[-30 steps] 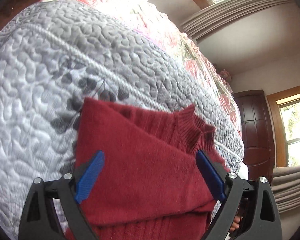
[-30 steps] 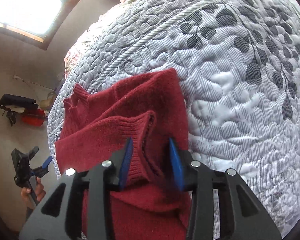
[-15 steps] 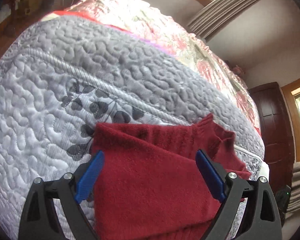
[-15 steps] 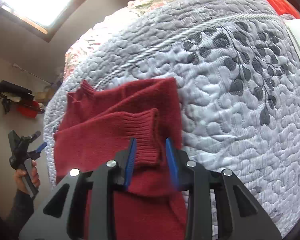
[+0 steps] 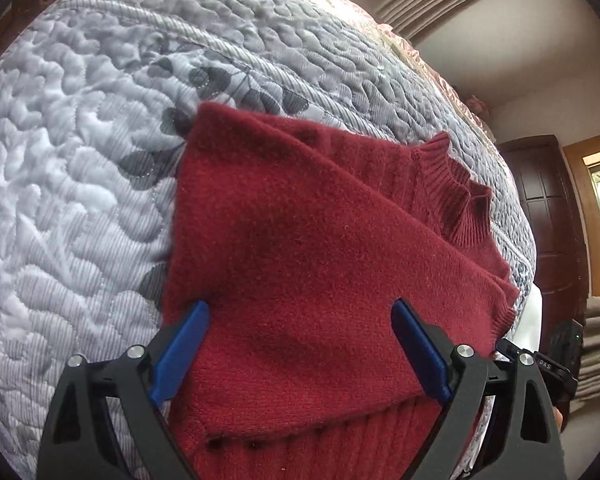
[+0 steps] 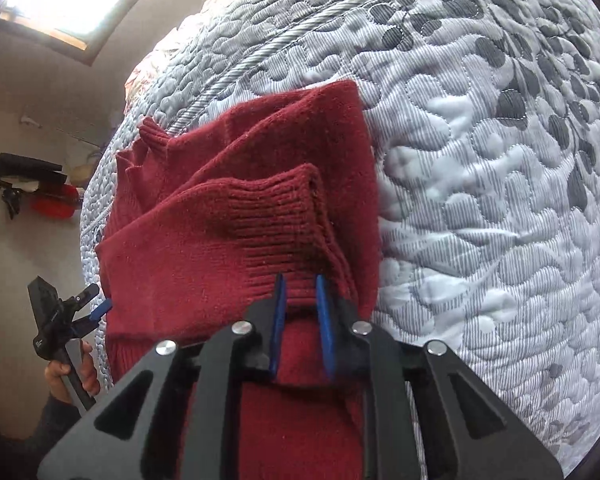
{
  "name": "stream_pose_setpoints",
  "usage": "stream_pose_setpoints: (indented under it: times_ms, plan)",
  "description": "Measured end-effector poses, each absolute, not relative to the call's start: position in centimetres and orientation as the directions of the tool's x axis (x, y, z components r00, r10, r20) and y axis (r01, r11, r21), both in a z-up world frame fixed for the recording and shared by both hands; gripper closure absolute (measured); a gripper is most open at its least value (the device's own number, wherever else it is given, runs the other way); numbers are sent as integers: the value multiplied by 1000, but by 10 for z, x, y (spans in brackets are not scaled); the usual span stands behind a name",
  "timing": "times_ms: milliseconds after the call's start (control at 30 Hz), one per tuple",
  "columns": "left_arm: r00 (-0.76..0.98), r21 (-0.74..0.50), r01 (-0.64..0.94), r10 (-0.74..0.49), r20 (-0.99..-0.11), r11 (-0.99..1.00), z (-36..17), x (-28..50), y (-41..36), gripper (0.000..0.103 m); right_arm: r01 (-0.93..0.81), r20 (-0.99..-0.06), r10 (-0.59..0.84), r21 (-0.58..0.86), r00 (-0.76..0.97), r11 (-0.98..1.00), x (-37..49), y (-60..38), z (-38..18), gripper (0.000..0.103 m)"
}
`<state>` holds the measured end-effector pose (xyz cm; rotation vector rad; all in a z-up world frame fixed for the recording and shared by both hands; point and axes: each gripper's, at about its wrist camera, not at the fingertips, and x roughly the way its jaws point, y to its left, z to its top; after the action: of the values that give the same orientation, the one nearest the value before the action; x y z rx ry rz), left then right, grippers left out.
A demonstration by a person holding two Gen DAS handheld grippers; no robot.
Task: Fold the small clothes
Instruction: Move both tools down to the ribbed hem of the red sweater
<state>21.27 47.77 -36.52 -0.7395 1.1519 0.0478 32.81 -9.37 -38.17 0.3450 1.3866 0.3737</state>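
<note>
While the right tool (image 6: 301,300) pinches the sweater (image 5: 308,248) cuff, its collar points away.

garment: dark red knit sweater (image 5: 308,248), small, with ribbed collar and cuff
state: partly folded, one sleeve laid across the body
collar: ribbed neck (image 5: 460,184) at the far right in the left wrist view
cuff: ribbed sleeve end (image 6: 272,208) on top, slightly raised
place: flat on the bed, near its edge
</note>
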Motion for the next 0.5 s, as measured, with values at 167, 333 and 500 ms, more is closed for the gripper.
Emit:
stream_pose_setpoints:
  times_ms: [167, 333, 500]
  plan:
    - [448, -516, -375, -336, -828, 770, -324, 170, 466, 10, -54, -885, 446, 442, 134, 895, 287, -101, -358, 49]
    - [388, -506, -398, -359, -849, 765, -312, 83, 458, 10, -36, -901, 433, 432, 33, 901, 222, -117, -366, 37]
    - [249, -461, -482, -388, -888, 745, -338, -24, 459, 10, 33, -901, 432, 431, -45, 902, 147, -155, -375, 25]
